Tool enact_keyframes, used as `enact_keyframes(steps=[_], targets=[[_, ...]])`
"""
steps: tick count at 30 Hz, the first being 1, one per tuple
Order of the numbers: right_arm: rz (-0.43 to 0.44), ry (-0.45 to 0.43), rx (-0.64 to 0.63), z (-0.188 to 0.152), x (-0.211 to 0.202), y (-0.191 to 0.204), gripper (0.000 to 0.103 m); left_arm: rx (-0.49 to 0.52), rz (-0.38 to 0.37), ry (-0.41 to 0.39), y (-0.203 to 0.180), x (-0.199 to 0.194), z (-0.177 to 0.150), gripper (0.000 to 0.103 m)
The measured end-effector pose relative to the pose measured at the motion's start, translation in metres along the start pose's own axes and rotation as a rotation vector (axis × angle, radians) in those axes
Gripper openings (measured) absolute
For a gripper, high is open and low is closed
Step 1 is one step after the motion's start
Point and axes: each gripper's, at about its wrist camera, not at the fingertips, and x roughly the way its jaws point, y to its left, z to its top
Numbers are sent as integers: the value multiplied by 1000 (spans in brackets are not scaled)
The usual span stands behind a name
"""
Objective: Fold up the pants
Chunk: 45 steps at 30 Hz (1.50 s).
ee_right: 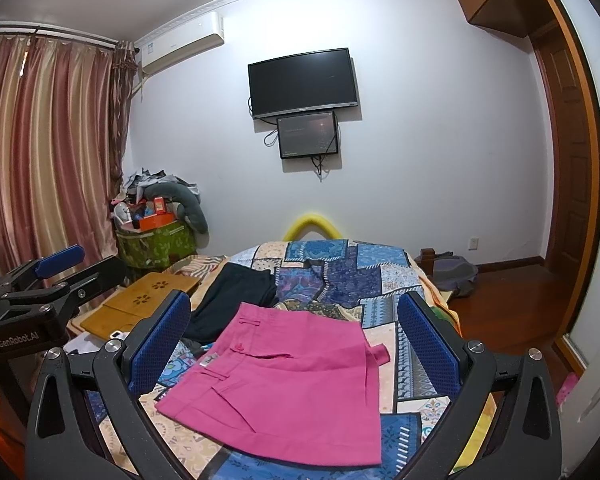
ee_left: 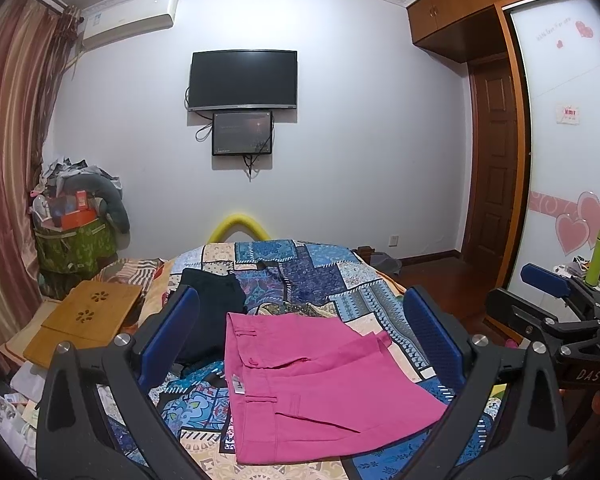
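Observation:
Pink pants (ee_left: 312,392) (ee_right: 288,380) lie folded into a compact rectangle on the patchwork bedspread (ee_left: 320,276) (ee_right: 340,272), waistband toward the left. My left gripper (ee_left: 300,336) hovers above them, open, nothing between its blue pads (ee_left: 172,336). My right gripper (ee_right: 296,340) also hangs over the pants, open and empty. Each gripper shows at the edge of the other's view: the right one (ee_left: 548,284) at far right, the left one (ee_right: 56,264) at far left. A dark folded garment (ee_left: 212,304) (ee_right: 232,296) lies behind the pink pants on the left.
A bamboo lap tray (ee_left: 84,320) (ee_right: 140,300) rests at the bed's left side. A green bin of clutter (ee_left: 76,240) stands by the curtain. A TV (ee_left: 244,80) hangs on the far wall. Wooden floor and a backpack (ee_right: 452,272) lie right of the bed.

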Motion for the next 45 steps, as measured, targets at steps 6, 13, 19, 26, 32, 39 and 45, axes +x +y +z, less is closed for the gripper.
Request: enact_keyframes(steps=[6,13,19,26,32,39,45], targets=[[-3,0,-2,-1,2,-3,103,1,-1,0,-5,-2,0,103],[-3,2,-3,-1,1,-3,103,1,0,0,-5,-1,0,103],[-4,1,-5,1,0,-4,103,-2,-1,0,-4,-1,1,103],[-5,0,-6,1,-1,-3,103,-1,-4,1,-3,-2,1,103],[-6,1,-6,1,0,-3,103,-1,-4,1,-3,-2,1,103],[-9,2,-9,0,0,-4,103,-9,0,3,-1,-1,0,103],[-12,14,-7,-2,4,-2,103,-15,7,9,4,4,-1,103]])
